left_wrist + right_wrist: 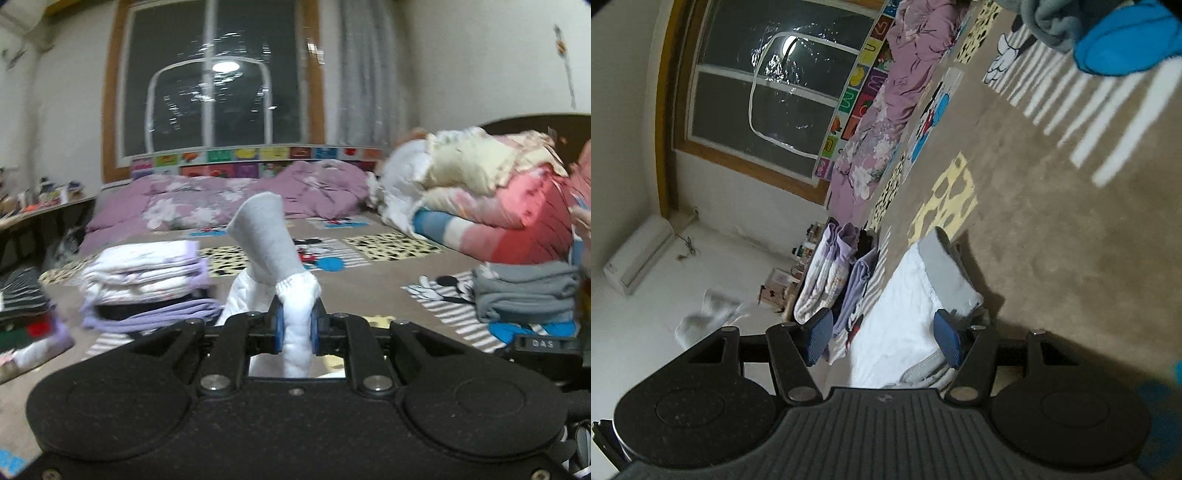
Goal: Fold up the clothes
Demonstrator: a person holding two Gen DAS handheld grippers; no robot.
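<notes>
Left wrist view: left gripper (pixel 295 328) clamped on white garment (pixel 297 332); right gripper (pixel 884 338) wide open, holding nothing, best closed on its grey cuff (pixel 945 269) for a flat fold.

From the left wrist view, the garment (pixel 271 254) stands at the centre of the bed (pixel 369 295), rising toward 12 o'clock from the left gripper (pixel 295 328). A stack of folded clothes (pixel 147 273) lies on the bed at 9 o'clock, another folded pile (pixel 524 295) at 3 o'clock. Behind, at 12 o'clock, a quilt (pixel 221 199) lies before the window (pixel 214 85); heaped bedding (pixel 491 199) sits at 2 o'clock.
</notes>
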